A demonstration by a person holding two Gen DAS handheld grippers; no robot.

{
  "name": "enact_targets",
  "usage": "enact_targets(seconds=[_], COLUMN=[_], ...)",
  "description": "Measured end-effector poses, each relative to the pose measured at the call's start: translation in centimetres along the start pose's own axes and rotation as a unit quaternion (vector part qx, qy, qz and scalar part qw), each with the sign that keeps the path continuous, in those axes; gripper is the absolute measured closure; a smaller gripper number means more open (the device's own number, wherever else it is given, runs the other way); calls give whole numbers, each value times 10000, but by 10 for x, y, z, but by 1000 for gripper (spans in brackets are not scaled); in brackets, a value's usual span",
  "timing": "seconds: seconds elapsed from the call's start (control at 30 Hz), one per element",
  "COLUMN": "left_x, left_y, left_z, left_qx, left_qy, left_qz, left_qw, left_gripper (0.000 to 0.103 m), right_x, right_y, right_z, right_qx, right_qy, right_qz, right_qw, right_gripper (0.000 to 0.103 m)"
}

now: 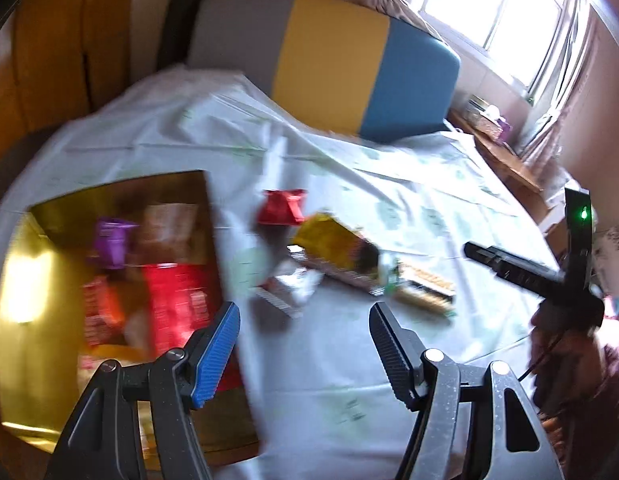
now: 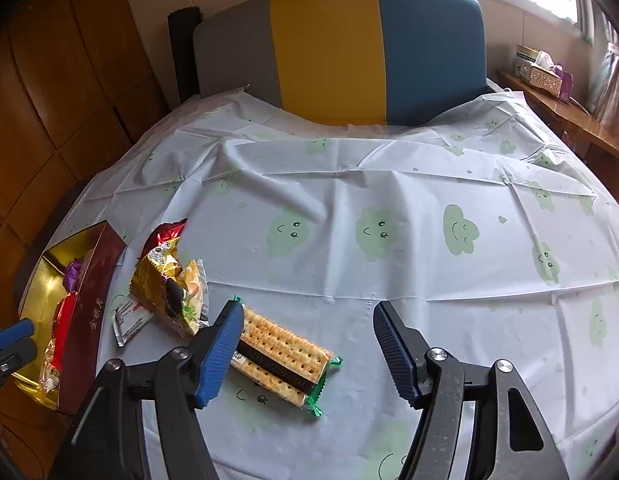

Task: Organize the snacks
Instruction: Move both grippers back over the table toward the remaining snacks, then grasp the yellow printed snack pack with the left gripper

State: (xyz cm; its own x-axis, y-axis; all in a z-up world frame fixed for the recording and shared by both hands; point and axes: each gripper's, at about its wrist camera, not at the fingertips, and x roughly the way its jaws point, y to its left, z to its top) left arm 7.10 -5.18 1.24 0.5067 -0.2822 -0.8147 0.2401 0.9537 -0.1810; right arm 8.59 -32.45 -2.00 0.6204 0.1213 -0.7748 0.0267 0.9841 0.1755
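the cracker packet (image 2: pixel 283 354) was noted lying flat on the cloud-print cover (image 2: pixel 389 184) of the bed, clear-wrapped, with a dark band along its length and green crimped ends. its long axis was seen to run from upper left to lower right in the right wrist view, oblique to the line across the jaws. its upper-left end was found just beside, perhaps under, the blue-padded finger; the rest of the packet lay between the fingers but toward the left one. the right gripper (image 2: pixel 307 350) was recorded with jaws wide apart and nothing held.

further left, the yellow snack bag (image 2: pixel 169 284), a small white sachet (image 2: pixel 127 320) and a red wrapper (image 2: pixel 171 232) were noted loose on the cover, near the gold-lined box (image 2: pixel 89 312), which already held several packets.

the left gripper (image 1: pixel 305 350) was also recorded spread open and empty, hovering beside the box's near edge; that view was blurred. the packet (image 1: pixel 423 290) was seen there ahead and to the right, well apart from those jaws.

the right gripper was judged the nearer. a small shift leftward and a turn of the wrist would probably be needed so the jaws close across the packet's short width.
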Motion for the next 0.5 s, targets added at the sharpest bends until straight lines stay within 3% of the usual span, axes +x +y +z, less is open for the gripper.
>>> enact_targets(seconds=[0.23, 0.4, 0.5], left_x=[51, 93, 111], left_y=[-37, -34, -26], left_z=[25, 34, 39], left_qx=[-212, -746, -1160], left_qy=[536, 923, 1005], left_qz=[-405, -313, -267], left_qw=[9975, 9924, 9878], left_gripper=[35, 34, 29], right_x=[-8, -12, -13], right_y=[-3, -7, -9], right_z=[5, 8, 9], right_qx=[155, 315, 401], right_qy=[-130, -177, -192], right_qz=[157, 252, 322], right_qw=[9997, 9990, 9985], right_gripper=[28, 26, 25])
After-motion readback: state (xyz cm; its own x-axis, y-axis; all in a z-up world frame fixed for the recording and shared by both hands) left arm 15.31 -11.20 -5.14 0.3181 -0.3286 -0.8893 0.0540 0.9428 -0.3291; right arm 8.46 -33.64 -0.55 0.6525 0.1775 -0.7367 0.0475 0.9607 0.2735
